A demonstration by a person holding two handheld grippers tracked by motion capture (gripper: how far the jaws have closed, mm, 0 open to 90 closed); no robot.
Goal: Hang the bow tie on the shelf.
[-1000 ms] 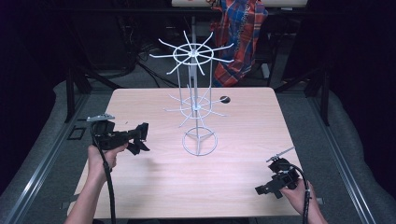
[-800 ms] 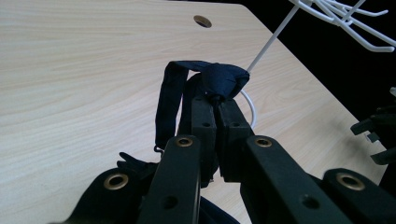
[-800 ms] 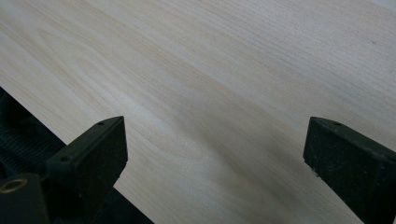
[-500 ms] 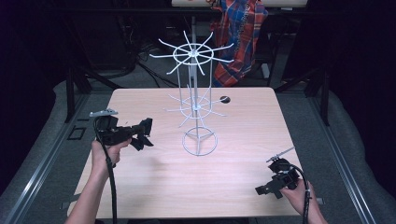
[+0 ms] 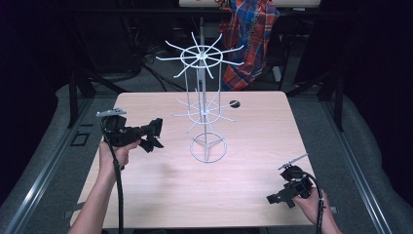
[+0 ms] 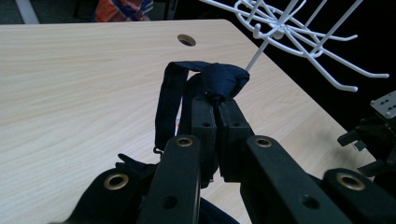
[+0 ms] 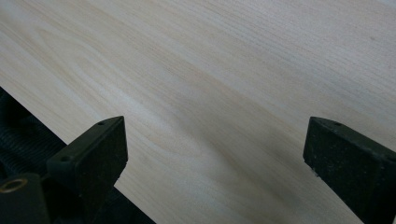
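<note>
From above, the left gripper (image 5: 155,135) hangs over the left half of the pale wooden desk (image 5: 160,195), level and pointing toward the white wire rack with hooked arms (image 5: 204,117) that stands near the middle, toward the far edge; something dark sits at its tip, too small here to make out. The right gripper (image 5: 275,198) rests low at the near right corner. Over to the left gripper view: jaws clenched on a dark navy fabric strap (image 6: 205,86), one bunched end pinched right at the tips, a flat loop hanging down beside the jaws above the desk, the rack's lower hooks (image 6: 299,32) just beyond. In the right gripper view, the jaws stand wide apart, released, bare desk wood between them.
</note>
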